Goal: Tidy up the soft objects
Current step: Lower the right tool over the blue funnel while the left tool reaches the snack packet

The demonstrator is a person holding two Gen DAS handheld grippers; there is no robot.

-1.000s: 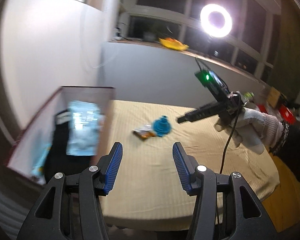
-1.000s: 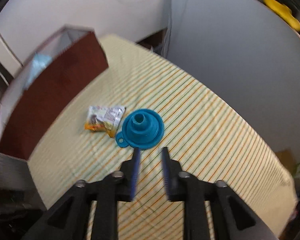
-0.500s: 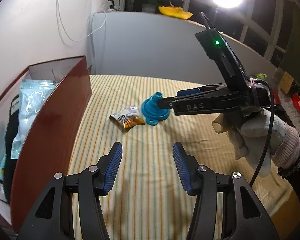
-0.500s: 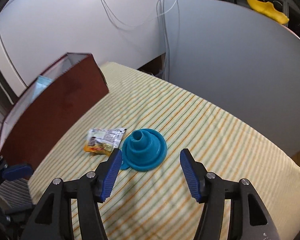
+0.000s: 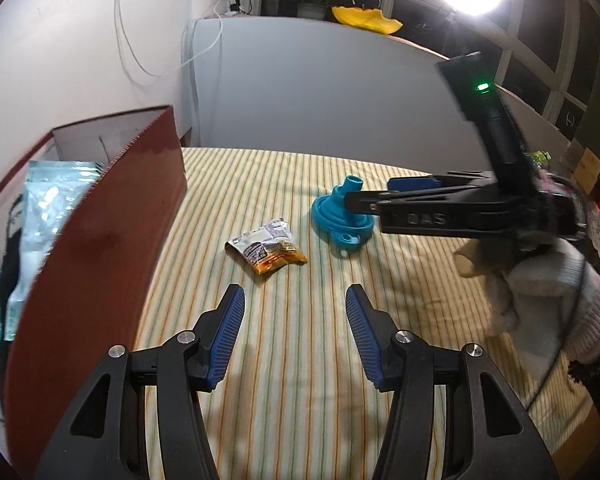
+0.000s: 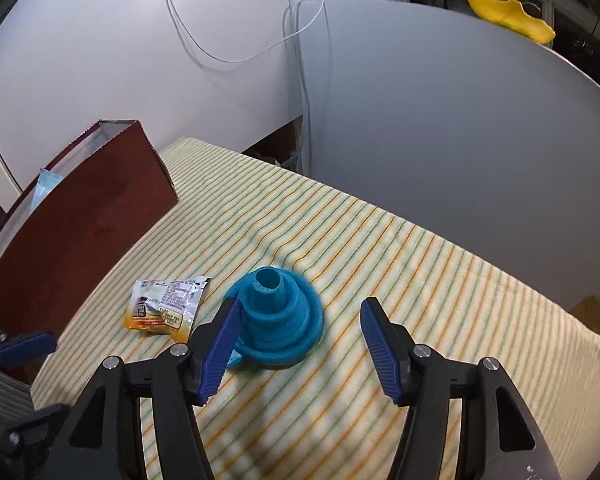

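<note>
A: What covers the table?
B: A striped cloth (image 6: 420, 280); white walls (image 6: 100, 60) behind.
A: The grippers?
B: Right gripper (image 6: 296, 336) spread around the blue funnel (image 6: 278, 316), possibly touching. Left gripper (image 5: 294, 336) apart, lower centre; snack packet (image 5: 268, 252) beside the red box (image 5: 100, 240)

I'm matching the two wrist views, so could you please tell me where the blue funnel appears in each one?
Left wrist view: the funnel sits right of centre on the striped cloth, partly behind the right tool.
Right wrist view: the funnel lies low and central, next to the left finger of the open tool.
Shared landmark: the snack packet, lying just left of the funnel in both views.
</note>
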